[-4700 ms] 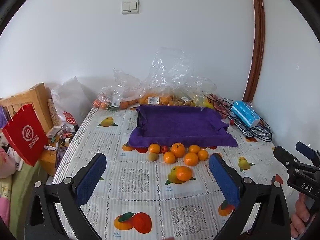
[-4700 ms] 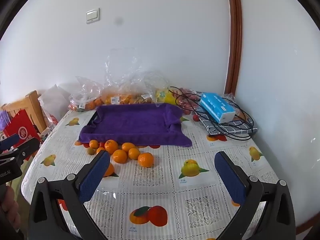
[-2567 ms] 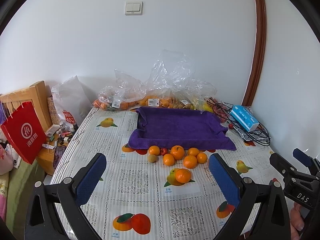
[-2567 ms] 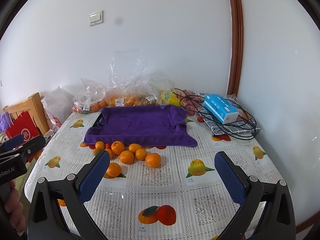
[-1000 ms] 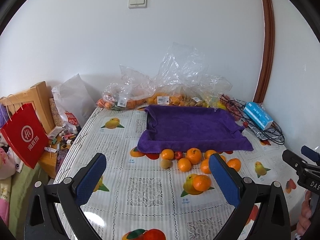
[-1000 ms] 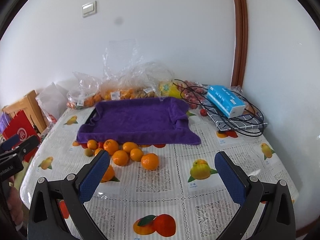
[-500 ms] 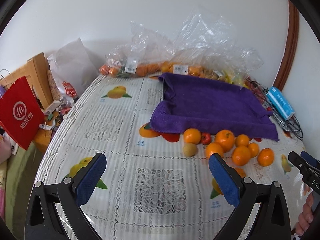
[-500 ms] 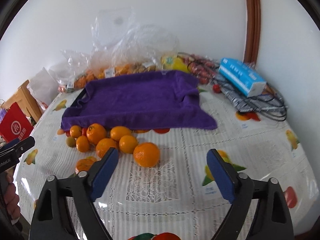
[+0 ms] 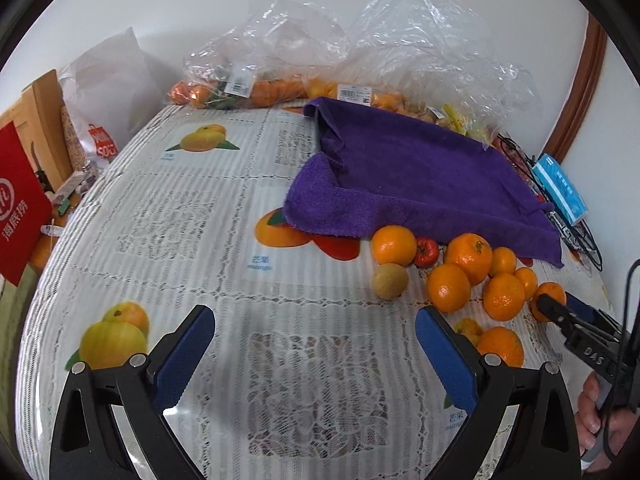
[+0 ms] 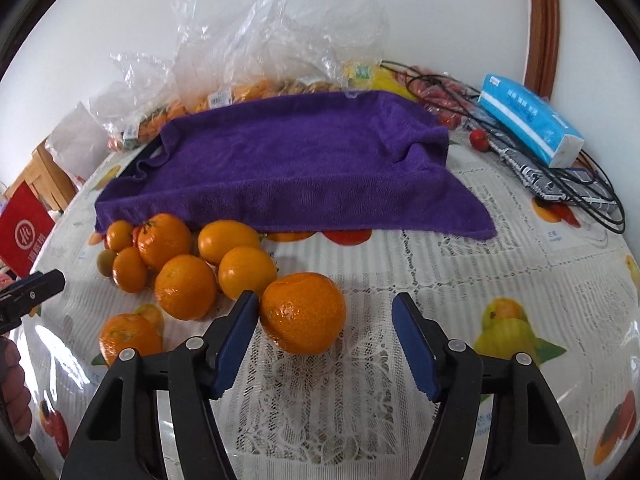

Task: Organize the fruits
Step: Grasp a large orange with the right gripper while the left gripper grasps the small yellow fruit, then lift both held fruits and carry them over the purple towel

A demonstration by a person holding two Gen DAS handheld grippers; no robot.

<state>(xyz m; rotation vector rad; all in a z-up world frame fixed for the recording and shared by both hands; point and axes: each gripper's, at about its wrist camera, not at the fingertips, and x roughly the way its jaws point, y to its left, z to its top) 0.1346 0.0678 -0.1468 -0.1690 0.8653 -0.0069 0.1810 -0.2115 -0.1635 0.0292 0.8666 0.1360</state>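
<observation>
Several oranges point(image 10: 185, 286) lie in a cluster on the patterned tablecloth point(image 10: 460, 280) in front of a purple towel point(image 10: 296, 160) draped over a tray. My right gripper point(image 10: 325, 316) is open, low over the table, with the nearest big orange point(image 10: 303, 312) between its fingers, close to the left finger point(image 10: 236, 338). In the left wrist view the cluster point(image 9: 448, 286) also holds a small red fruit point(image 9: 426, 251) and a brownish round fruit point(image 9: 390, 281). My left gripper point(image 9: 314, 340) is open and empty over bare cloth, left of the fruit.
Clear plastic bags of fruit point(image 9: 280, 88) line the wall behind the towel. A blue tissue pack point(image 10: 528, 120), black cables point(image 10: 580, 188) and a loose red fruit point(image 10: 479, 139) sit at the right. A red shopping bag point(image 9: 16, 208) and wooden furniture stand off the table's left edge.
Both grippers have dropped and moved forward toward the table. My right gripper has narrowed a little and come around the nearest orange. The fruit has not moved.
</observation>
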